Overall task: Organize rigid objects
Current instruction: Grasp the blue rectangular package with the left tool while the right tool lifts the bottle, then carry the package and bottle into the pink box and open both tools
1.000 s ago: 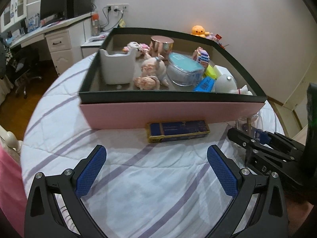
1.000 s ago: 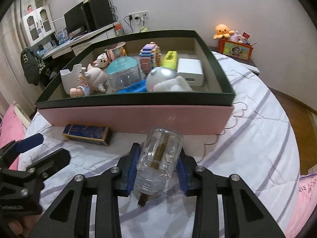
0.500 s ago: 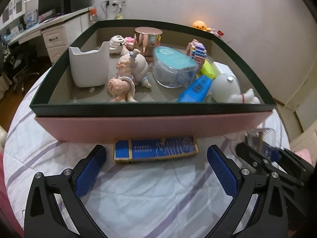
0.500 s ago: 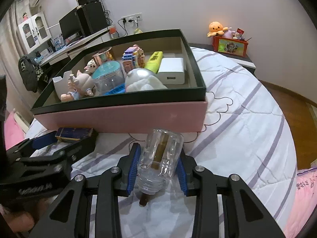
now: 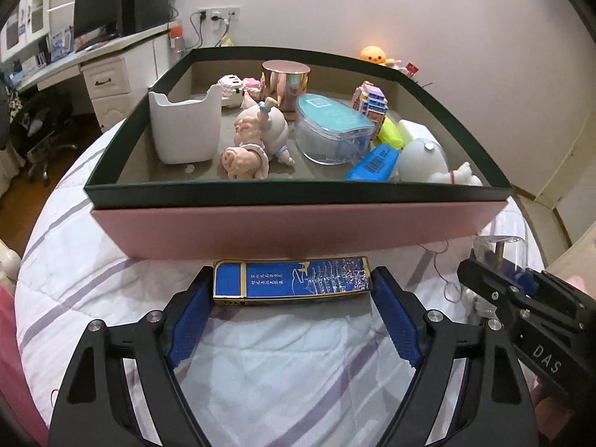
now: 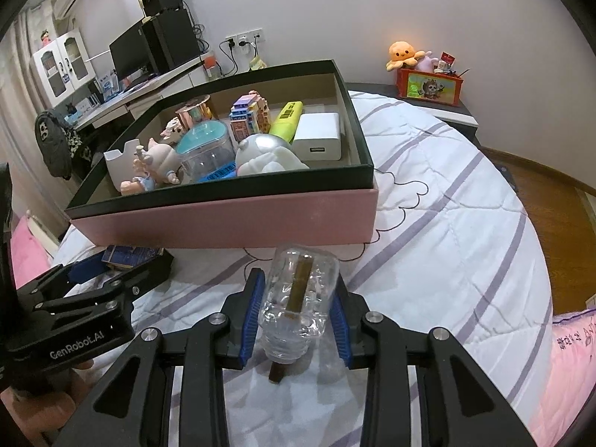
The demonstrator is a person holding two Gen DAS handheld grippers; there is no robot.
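A flat blue and gold box (image 5: 292, 279) lies on the bedspread just in front of the big pink box with the dark green rim (image 5: 298, 195). My left gripper (image 5: 292, 300) straddles it lengthwise. Its jaws are closing, and the blue pads (image 5: 186, 320) touch the box's two short ends. My right gripper (image 6: 298, 313) is shut on a clear plastic bottle (image 6: 301, 294) with a brown stick inside, neck toward the camera, just above the bedspread. In the left wrist view this bottle (image 5: 501, 249) shows at the right edge.
The pink box (image 6: 223, 219) holds several things: a white holder (image 5: 184, 130), a pig figure (image 5: 257, 138), a teal-lidded clear case (image 5: 331, 130), a white power bank (image 6: 318, 136). A desk with a monitor (image 5: 97, 18) stands at the back left, an orange crate (image 6: 430, 83) at the back right.
My left gripper came down and forward onto the blue box, and its jaws narrowed from wide apart to the box's ends. The right gripper kept its hold on the bottle.
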